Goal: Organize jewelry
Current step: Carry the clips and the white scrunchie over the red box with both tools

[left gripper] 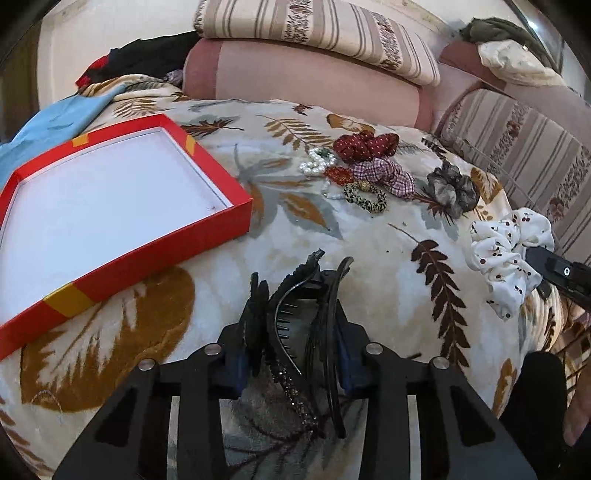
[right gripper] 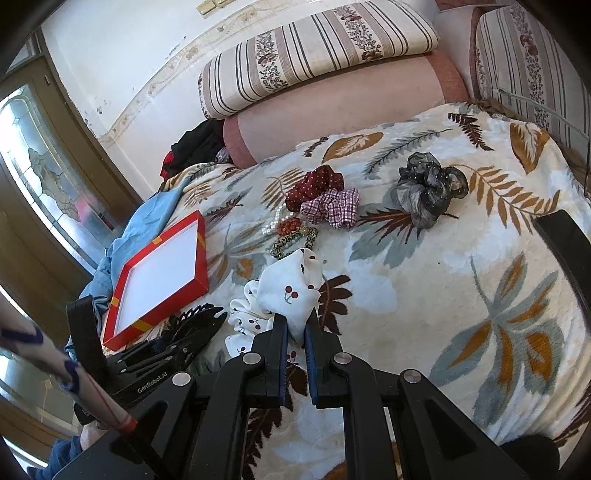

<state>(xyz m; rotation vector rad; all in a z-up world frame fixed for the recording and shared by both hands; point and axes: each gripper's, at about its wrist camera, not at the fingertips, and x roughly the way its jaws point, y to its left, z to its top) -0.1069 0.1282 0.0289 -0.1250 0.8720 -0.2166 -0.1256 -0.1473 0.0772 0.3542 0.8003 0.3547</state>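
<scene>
Jewelry and hair pieces lie in a cluster on a leaf-patterned blanket (left gripper: 369, 229), ahead of both tongs. Left tongs (left gripper: 295, 295): the jaws are closed onto a bundle of black hair clips (left gripper: 295, 317), a toothed claw clip among them, the blue pads pressing on its two sides. Right tongs (right gripper: 295, 325): pressed together, pinching a fold of the white cherry-print scrunchie (right gripper: 291, 288), which bunches up and spills to the left of the fingers.

Ahead and left of the left tongs lies a shallow red box (left gripper: 122, 206) with a white, bare floor; in the right wrist view it sits beyond the left tongs, near a blue cloth (right gripper: 147, 218). Ahead and right of the left tongs, well apart from the box: a pearl strand (left gripper: 317, 162), a small red beaded piece (left gripper: 340, 174), a leopard-print band (left gripper: 365, 197), a dark red dotted scrunchie (left gripper: 365, 146) touching a checked scrunchie (left gripper: 384, 175), and, set somewhat apart to the right, a grey sheer scrunchie (left gripper: 452, 188). Striped cushions (left gripper: 314, 29) and a pink bolster (left gripper: 306, 85) lie beyond the cluster.
</scene>
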